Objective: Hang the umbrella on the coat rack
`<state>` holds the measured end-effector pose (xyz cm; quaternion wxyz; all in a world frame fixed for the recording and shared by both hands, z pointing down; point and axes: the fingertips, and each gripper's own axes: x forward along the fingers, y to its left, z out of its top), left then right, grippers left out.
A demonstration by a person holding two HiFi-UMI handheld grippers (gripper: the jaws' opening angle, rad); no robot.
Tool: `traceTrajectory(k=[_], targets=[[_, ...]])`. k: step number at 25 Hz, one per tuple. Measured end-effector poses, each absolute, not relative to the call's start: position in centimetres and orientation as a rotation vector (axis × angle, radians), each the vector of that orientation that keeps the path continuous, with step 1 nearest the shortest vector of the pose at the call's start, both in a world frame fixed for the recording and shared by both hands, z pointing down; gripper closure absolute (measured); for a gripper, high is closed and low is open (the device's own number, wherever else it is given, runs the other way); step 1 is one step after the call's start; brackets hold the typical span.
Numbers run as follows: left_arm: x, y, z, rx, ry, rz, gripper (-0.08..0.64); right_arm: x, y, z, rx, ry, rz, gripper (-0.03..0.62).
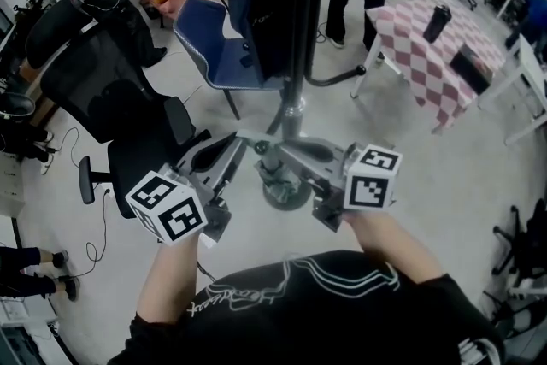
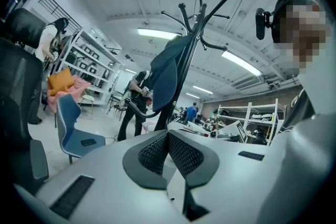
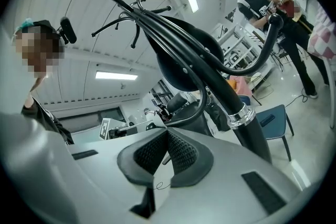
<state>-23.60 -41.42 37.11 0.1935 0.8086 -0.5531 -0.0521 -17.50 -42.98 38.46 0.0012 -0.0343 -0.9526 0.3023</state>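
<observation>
Now navy folded umbrella (image 2: pixel 165 78) hangs on black metal coat rack (image 2: pixel 195 18). Left tool (image 2: pixel 168 135) and right tool (image 3: pixel 167 131) pinched together, empty.

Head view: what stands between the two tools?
The coat rack's base, on the floor right between the left tool and the right tool; its pole rises just beyond. The head view shows it.

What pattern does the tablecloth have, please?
Pink-and-white checks on the tablecloth, clearest in the head view.

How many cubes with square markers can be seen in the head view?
2. The left cube is at lower left; the right cube is lower down, right of centre. None seems hidden.
</observation>
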Motion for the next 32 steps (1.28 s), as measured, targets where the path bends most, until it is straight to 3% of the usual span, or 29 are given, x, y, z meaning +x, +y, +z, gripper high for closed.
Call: traceTrajectory(k=[32], targets=[[-21.2,-46.6,41.8,2.293,-1.37,-0.142,0.561,-16.8,-47.7,44.0,0.043,-2.923,1.03,0.583]])
